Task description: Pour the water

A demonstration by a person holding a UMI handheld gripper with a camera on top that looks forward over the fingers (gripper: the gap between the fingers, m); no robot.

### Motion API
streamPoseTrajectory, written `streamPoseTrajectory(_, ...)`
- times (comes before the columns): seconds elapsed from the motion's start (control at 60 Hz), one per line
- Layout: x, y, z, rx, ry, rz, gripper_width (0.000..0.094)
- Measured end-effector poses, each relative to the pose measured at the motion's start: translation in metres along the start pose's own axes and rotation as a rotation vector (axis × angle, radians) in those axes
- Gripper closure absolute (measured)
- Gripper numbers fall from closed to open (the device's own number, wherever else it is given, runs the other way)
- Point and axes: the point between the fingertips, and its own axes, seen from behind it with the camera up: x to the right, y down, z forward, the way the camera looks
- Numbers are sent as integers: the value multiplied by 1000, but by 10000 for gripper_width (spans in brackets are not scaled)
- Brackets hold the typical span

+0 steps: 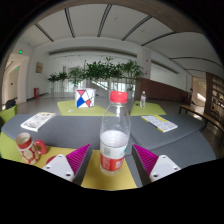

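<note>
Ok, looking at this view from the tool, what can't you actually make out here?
- Gripper view: whether the tool presses the bottle; it stands between the fingers, contact unclear.
- The bottle's base, hidden behind its red label and the fingers.
- The print on the red cup, too small.
- The small white object at the table's far side, too small to identify.
- The papers, text unreadable.
</note>
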Motion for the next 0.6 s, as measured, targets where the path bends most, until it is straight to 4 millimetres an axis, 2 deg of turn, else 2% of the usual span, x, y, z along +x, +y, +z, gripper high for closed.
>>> streamPoseTrajectory(0.067,1,2,19,2,4,-10,148)
streamPoseTrajectory(0.083,4,2,40,7,2,-13,163)
streamPoseTrajectory(0.133,5,5,44,8,13,-19,244)
streamPoseTrajectory(0.15,6,5,46,11,16,-19,335)
streamPoseTrajectory(0.233,2,3,55,26,7,-15,402)
streamPoseTrajectory(0.417,4,-3,53,55,34,-26,577)
streamPoseTrajectory(0.5,10,-7,47,64,71,-73,578)
streamPoseTrajectory(0.6,26,-27,36,66,151,-127,577)
